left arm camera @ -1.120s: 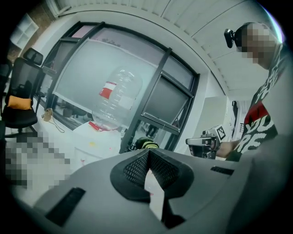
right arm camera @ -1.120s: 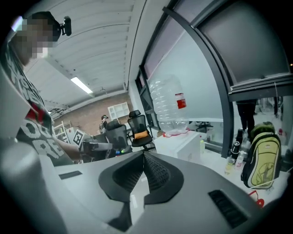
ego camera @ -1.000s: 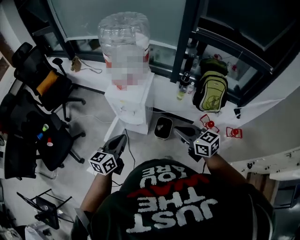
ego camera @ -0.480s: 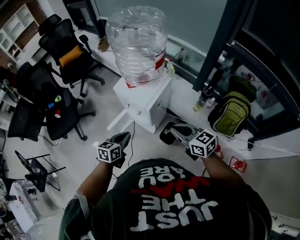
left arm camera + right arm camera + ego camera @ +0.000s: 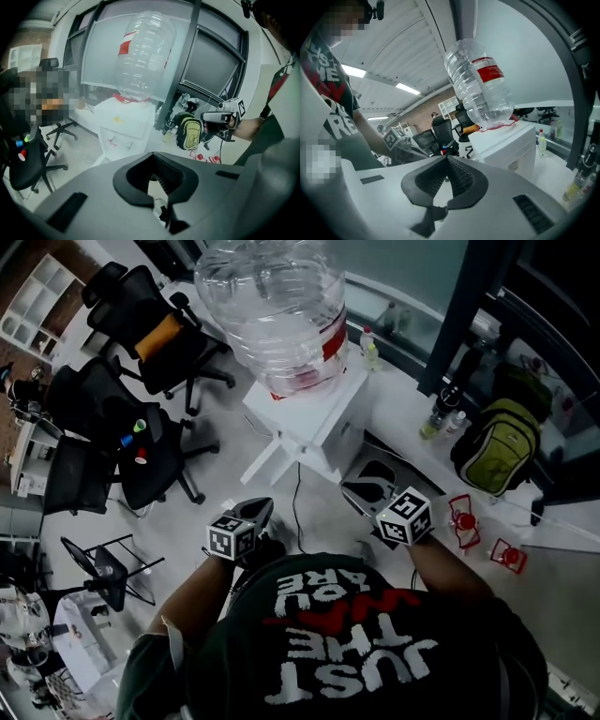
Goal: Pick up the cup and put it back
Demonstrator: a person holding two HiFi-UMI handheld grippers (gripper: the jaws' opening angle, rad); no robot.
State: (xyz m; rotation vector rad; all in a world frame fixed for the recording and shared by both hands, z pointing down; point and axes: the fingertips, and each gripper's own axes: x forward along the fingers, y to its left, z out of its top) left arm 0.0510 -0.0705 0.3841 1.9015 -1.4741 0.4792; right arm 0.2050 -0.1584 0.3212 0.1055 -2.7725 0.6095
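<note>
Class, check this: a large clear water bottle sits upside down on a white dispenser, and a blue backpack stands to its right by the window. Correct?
Not quite: the backpack is yellow-green with black, not blue, as the head view shows. The rest holds: the clear water bottle sits upside down on the white dispenser, backpack to its right by the window.

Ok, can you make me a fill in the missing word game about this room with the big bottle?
The clear bottle sits on a ___ water dispenser.
The orange thing lies on a black office ___.
The left gripper and the right gripper each hold ___.
Missing words: white; chair; nothing.
</note>
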